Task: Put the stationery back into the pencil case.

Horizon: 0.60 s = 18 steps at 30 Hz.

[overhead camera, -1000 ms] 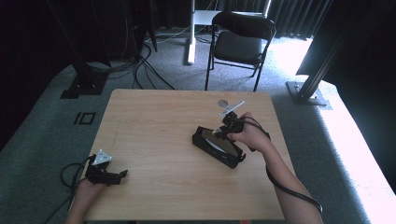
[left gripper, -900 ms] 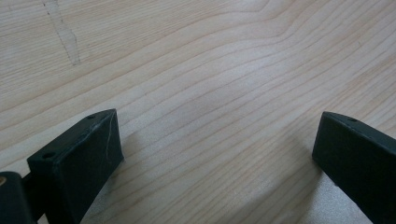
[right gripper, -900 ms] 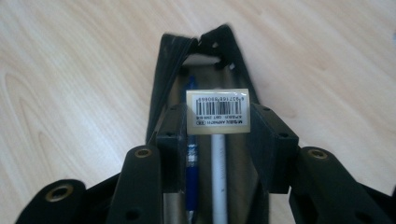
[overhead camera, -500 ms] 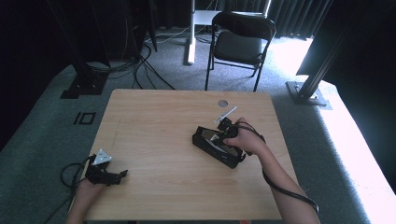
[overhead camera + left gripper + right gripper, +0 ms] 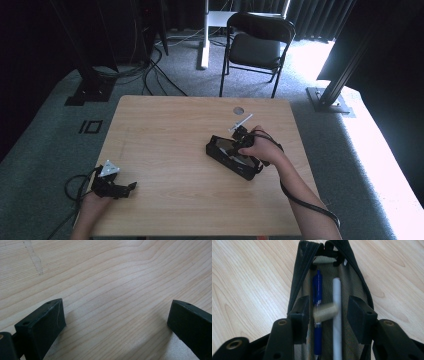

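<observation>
A black zip pencil case point(image 5: 226, 155) lies open right of the table's middle. In the right gripper view, the case point(image 5: 297, 277) holds a blue pen point(image 5: 317, 287) and a white pen point(image 5: 337, 292) side by side. My right gripper point(image 5: 328, 305) hovers just over the opening, jaws apart. A small beige cylinder point(image 5: 325, 312) shows blurred between the jaws, touching neither. In the high view, a hand holds the right gripper point(image 5: 236, 145) over the case. My left gripper point(image 5: 120, 190) rests at the front left corner; its jaws point(image 5: 116, 312) are spread wide over bare wood.
The wooden table point(image 5: 165, 130) has a round grommet hole point(image 5: 238, 110) near its far edge. A folding chair point(image 5: 257, 45) stands beyond the table, with cables and stand bases on the floor to the left.
The right hand has shifted slightly nearer and lower over the pencil case. The left gripper has stayed in place.
</observation>
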Motion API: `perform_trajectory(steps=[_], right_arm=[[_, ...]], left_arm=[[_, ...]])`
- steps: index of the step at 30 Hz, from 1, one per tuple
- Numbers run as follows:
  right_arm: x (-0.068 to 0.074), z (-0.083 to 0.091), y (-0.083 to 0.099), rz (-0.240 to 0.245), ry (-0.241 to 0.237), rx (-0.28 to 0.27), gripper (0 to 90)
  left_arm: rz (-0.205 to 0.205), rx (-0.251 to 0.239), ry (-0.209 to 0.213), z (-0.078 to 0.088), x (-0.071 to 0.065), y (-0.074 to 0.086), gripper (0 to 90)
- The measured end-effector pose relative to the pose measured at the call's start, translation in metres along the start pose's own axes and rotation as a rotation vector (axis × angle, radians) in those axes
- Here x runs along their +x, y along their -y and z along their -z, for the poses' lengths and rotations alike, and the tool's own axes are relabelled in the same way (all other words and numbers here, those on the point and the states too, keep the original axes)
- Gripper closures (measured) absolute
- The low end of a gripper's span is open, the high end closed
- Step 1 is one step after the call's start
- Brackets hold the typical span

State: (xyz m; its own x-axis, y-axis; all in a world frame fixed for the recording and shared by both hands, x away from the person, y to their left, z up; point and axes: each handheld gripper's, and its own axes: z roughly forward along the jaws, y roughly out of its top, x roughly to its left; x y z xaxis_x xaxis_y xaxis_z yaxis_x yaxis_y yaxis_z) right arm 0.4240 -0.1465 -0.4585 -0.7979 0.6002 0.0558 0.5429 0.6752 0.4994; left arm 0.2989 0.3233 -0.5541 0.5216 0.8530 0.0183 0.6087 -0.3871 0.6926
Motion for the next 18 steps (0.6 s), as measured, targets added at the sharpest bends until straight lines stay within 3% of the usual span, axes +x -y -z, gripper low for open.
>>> perform_trajectory(steps=[7, 10, 13, 18], right_arm=[[-0.002, 0.014, -0.003, -0.008, -0.018, -0.068, 50.2], [-0.005, 0.02, -0.001, -0.032, -0.026, -0.108, 47.4], [-0.008, 0.023, 0.001, -0.04, -0.017, -0.124, 47.1], [-0.02, 0.031, 0.01, -0.093, 0.026, -0.193, 43.7]], left_arm=[[0.0, 0.0, 0.0, 0.0, 0.0, 0.0, 1.6], [0.0, 0.0, 0.0, 0.0, 0.0, 0.0, 1.7], [0.0, 0.0, 0.0, 0.0, 0.0, 0.0, 1.7], [0.001, 0.0, -0.001, 0.0, 0.0, 0.0, 1.7]])
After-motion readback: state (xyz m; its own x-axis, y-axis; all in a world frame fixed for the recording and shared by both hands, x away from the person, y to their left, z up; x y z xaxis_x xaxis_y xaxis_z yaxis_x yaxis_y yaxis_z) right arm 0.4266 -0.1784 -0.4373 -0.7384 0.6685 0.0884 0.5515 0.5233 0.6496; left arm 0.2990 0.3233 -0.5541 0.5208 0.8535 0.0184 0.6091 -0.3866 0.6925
